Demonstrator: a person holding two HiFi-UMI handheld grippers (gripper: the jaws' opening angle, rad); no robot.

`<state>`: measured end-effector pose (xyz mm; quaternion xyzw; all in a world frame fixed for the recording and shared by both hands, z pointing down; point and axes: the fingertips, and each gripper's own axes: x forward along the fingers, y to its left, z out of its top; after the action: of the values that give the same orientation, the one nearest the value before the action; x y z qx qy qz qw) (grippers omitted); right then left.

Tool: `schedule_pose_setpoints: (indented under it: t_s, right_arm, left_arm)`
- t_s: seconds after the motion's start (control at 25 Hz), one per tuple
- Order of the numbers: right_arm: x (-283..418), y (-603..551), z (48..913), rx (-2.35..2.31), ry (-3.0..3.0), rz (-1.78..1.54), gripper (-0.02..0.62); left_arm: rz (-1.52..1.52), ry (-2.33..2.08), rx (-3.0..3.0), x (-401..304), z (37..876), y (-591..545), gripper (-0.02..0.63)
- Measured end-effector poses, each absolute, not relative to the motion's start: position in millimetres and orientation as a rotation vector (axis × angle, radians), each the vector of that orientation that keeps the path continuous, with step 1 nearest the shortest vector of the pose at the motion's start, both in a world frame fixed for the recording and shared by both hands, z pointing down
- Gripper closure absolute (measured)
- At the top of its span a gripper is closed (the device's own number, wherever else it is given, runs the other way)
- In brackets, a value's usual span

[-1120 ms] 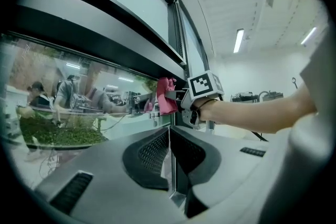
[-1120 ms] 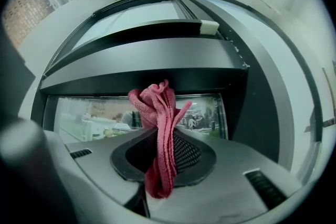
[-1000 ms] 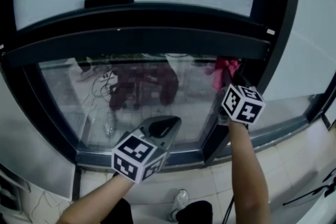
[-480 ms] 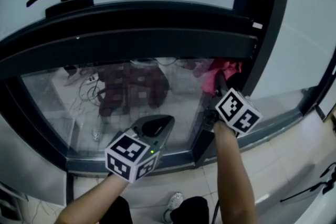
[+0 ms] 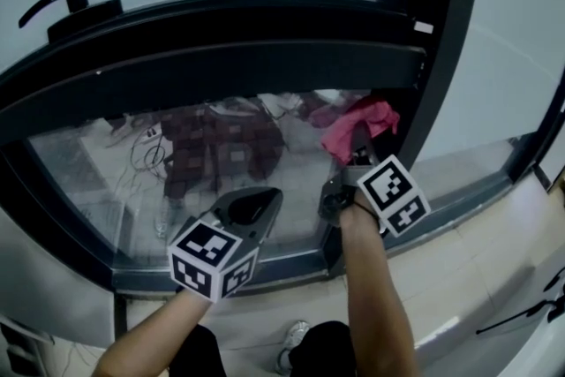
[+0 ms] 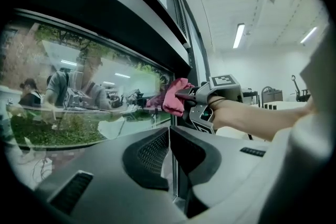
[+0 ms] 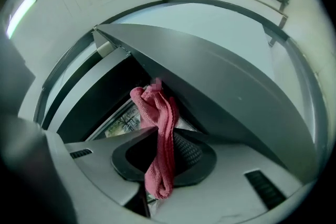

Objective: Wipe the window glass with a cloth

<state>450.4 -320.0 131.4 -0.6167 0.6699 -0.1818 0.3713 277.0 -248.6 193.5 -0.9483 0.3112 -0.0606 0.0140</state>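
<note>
Cloth point(image 5: 357, 126) clamped in your right gripper point(image 5: 355, 153), at upper right corner of window glass point(image 5: 88, 181); contact unconfirmed. Left gripper point(image 5: 252, 207) closed, empty. Wiping step likely in hand. Next: press cloth flat, sweep left.

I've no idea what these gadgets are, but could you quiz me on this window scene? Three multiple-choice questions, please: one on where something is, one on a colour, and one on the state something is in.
1. By which part of the window glass is the cloth?
A. upper right corner
B. lower left corner
C. middle

2. What colour is the cloth?
A. blue
B. white
C. pink

3. How is the left gripper?
A. shut on the cloth
B. shut, empty
C. wide open

Answers:
1 A: the head view shows it in the pane's upper right corner.
2 C: it looks pink in every view.
3 B: its jaws meet with nothing between them; the right gripper holds the cloth.
</note>
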Motion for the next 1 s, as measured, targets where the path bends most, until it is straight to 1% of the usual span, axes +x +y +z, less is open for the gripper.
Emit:
schedule_pose_setpoints:
  t_s: [0.2,0.44,1.0]
  right_arm:
    - [448.5,-318.7,157.3,-1.535,1.644,-0.539,0.520]
    - [445.9,-316.5,200.4,-1.516,1.580,-0.606,0.520]
    - [447.1,-324.6,299.2,-1.602,1.530,-0.742,0.525]
  left_arm:
    - [-0.219,0.972,-2.966,281.5,209.7,-246.3,0.601]
    - [-0.278,0.998,-2.979,270.6,239.7,-244.6,0.601]
    - [-0.436,1.004,-3.063,269.9,315.5,-250.8,0.601]
